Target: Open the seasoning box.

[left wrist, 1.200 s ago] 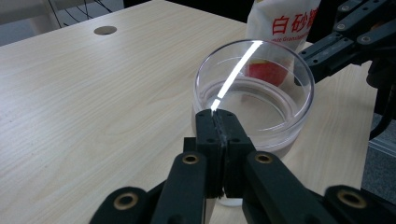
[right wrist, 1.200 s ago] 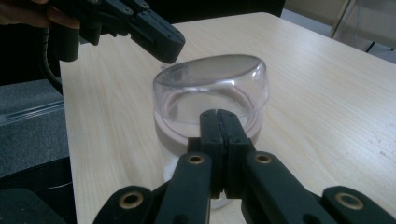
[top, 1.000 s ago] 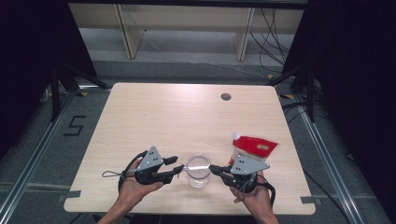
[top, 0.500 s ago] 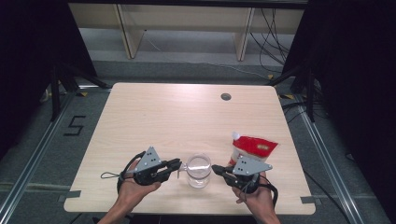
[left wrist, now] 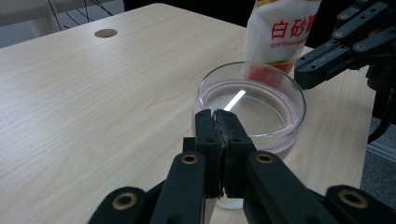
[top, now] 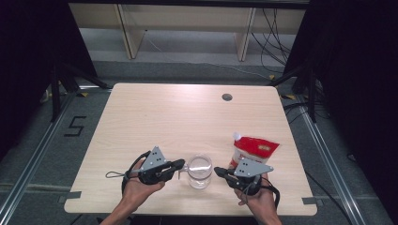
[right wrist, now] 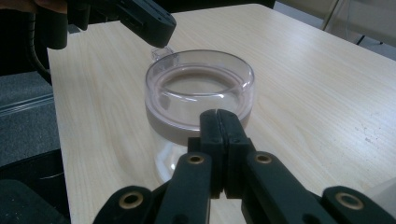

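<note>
Glass cup [top: 200, 170] handle hidden behind closed left tool [left wrist: 217, 122]; right tool [right wrist: 218, 122] closed, empty.

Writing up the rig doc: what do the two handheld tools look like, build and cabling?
Both match. The left tool and right tool each have a black body with a grey three-cornered plate on top and a thin black cable looping behind. The jaws are flat black links with brass-coloured pivot pins and straight black pads. No markings are legible. Forearms are bare, no sleeves.
</note>
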Demonstrator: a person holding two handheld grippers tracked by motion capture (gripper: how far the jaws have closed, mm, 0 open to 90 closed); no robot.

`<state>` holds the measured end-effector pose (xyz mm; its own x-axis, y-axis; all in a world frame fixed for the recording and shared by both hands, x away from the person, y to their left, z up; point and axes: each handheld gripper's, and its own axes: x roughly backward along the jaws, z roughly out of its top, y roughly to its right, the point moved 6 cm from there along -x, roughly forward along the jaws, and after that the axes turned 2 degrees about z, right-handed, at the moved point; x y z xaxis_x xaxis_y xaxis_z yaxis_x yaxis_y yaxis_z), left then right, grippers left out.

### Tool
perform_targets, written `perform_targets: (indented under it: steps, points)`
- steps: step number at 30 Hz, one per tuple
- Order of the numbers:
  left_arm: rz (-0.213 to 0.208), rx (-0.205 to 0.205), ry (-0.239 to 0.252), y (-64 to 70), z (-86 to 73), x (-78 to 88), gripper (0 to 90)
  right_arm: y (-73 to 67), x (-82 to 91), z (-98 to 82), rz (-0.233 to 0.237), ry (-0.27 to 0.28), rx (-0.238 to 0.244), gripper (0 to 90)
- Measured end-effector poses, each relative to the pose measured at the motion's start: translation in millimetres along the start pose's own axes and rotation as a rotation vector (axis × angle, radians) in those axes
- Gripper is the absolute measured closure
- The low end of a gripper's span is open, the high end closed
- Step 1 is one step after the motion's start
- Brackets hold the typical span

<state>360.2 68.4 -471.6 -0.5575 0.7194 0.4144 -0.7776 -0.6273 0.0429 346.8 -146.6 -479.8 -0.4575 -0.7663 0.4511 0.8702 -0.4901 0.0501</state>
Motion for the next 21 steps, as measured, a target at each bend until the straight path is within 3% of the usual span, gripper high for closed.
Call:
perform_targets:
  steps: [13, 21]
  points:
    - [-0.001, -0.025, -0.004, 5.1, -0.3, -1.6, 88.3, 0.5, -3.3, -2.6, 0.007, -0.016, -0.01, 90.0]
    - [0.0, 0.007, 0.008, 5.2, -2.1, -1.4, 88.4, 1.3, -4.3, -3.4, 0.001, -0.02, -0.011, 90.0]
